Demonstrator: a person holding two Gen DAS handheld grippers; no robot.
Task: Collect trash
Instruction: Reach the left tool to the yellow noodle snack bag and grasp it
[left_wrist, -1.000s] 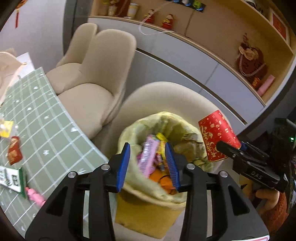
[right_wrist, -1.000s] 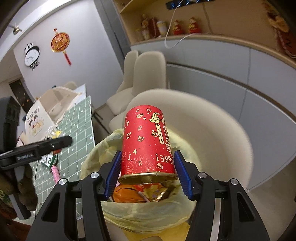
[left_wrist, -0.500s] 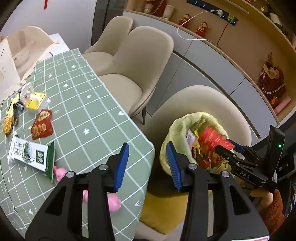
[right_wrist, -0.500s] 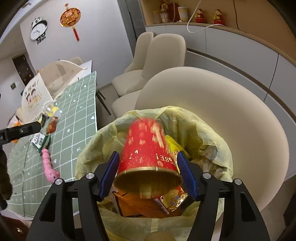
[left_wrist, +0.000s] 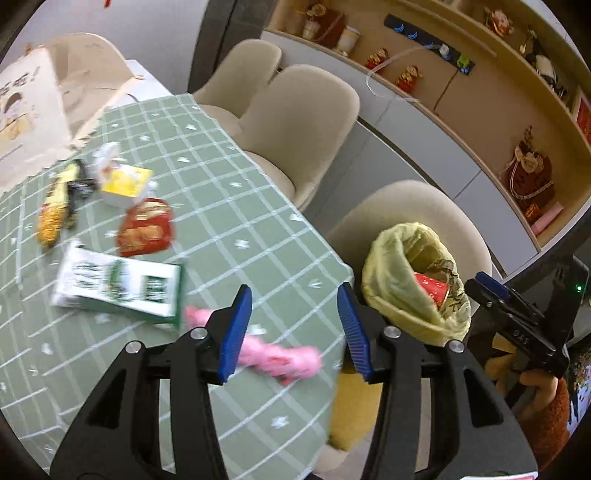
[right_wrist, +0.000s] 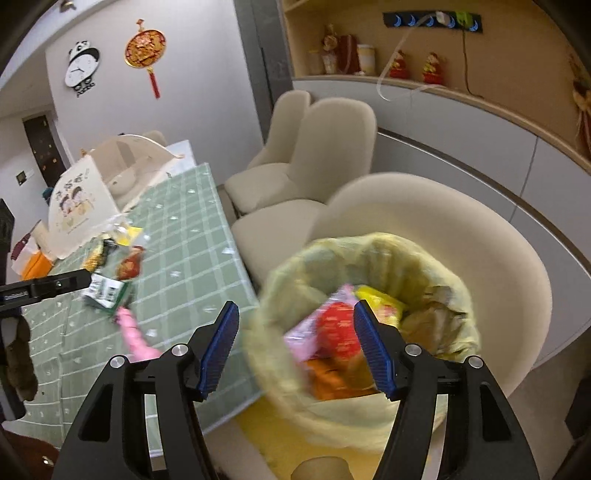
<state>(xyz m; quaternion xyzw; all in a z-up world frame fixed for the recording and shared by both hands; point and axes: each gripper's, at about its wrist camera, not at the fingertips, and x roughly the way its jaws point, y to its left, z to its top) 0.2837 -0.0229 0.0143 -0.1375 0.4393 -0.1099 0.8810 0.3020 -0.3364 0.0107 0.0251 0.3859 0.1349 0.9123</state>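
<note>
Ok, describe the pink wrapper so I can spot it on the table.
Find the green checked tablecloth. At its near corner, closest to the yellow-lined bin, lies the pink wrapper. It is long and crumpled, the only pink item, just beyond the green-and-white box.

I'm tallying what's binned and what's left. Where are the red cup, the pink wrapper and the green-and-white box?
red cup (left_wrist: 430, 287): left wrist view, its side wall, inside the yellow bag.
pink wrapper (left_wrist: 280, 356): left wrist view, its middle, on the tablecloth.
green-and-white box (left_wrist: 118, 286): left wrist view, its top face.
</note>
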